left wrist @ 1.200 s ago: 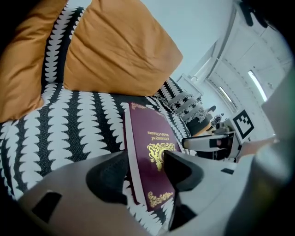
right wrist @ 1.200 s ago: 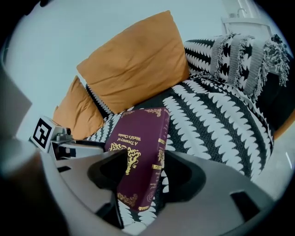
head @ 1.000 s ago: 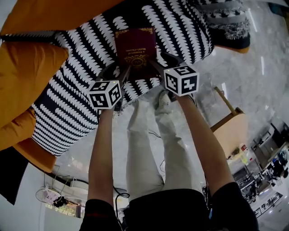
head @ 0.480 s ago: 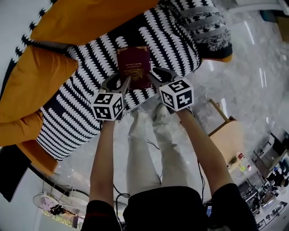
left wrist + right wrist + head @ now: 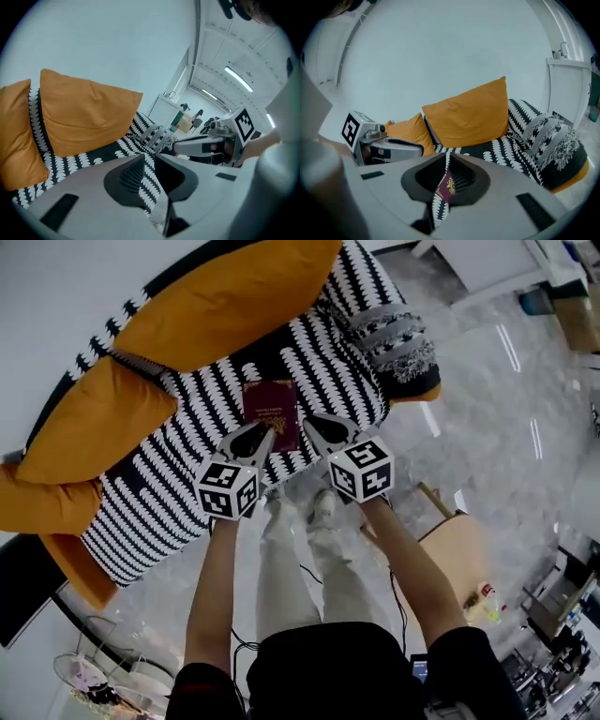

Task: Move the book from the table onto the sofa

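The dark red book [image 5: 272, 413] with gold print lies flat on the black-and-white patterned sofa [image 5: 206, 404] seat, free of both grippers. My left gripper [image 5: 265, 433] hangs above the book's near left corner. Its jaws have just been closing and stand narrowly open with nothing between them; the left gripper view shows only sofa fabric through the slit of the left gripper [image 5: 149, 157]. My right gripper [image 5: 309, 422] hangs above the near right corner, also just closing, now shut on nothing. A sliver of the book [image 5: 449, 185] shows behind the jaws of the right gripper [image 5: 447, 153].
Two large orange cushions [image 5: 230, 301] [image 5: 98, 418] lean on the sofa back. A fringed patterned cushion [image 5: 394, 334] lies at the sofa's right end. A wooden chair [image 5: 459, 549] stands on the marble floor by my right arm. My legs stand against the sofa front.
Both grippers have risen away from the sofa seat and their jaws have narrowed. The book stays where it lay on the seat, now looking smaller and farther below.
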A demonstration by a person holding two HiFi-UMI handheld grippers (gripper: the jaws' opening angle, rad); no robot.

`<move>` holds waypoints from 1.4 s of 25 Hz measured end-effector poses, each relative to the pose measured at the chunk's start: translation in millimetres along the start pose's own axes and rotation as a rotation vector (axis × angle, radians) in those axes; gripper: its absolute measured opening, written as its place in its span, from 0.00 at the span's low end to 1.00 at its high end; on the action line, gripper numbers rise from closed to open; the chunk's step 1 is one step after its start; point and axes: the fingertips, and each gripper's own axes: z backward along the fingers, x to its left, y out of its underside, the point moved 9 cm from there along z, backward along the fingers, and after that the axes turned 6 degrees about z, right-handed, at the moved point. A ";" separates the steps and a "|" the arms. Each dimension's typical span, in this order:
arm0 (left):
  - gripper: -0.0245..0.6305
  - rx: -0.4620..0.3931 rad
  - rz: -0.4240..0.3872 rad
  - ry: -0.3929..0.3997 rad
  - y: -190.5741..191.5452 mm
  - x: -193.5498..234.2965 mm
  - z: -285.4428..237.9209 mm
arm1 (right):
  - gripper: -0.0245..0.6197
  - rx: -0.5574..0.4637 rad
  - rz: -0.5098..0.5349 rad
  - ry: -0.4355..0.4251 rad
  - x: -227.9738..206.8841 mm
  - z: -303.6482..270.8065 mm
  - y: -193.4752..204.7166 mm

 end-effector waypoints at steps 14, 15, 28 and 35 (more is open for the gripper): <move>0.07 -0.064 -0.165 -0.004 -36.3 -127.7 51.7 | 0.08 -0.100 0.117 -0.074 52.7 108.8 -57.0; 0.07 -0.074 -0.167 -0.005 -38.7 -134.4 56.2 | 0.08 -0.113 0.125 -0.078 55.6 116.8 -60.6; 0.06 -0.227 -0.139 0.018 -45.1 -233.2 126.5 | 0.06 -0.232 0.212 -0.126 77.5 239.1 -86.5; 0.06 -0.248 -0.207 -0.018 -38.2 -269.9 146.0 | 0.06 -0.266 0.222 -0.140 85.1 270.4 -79.2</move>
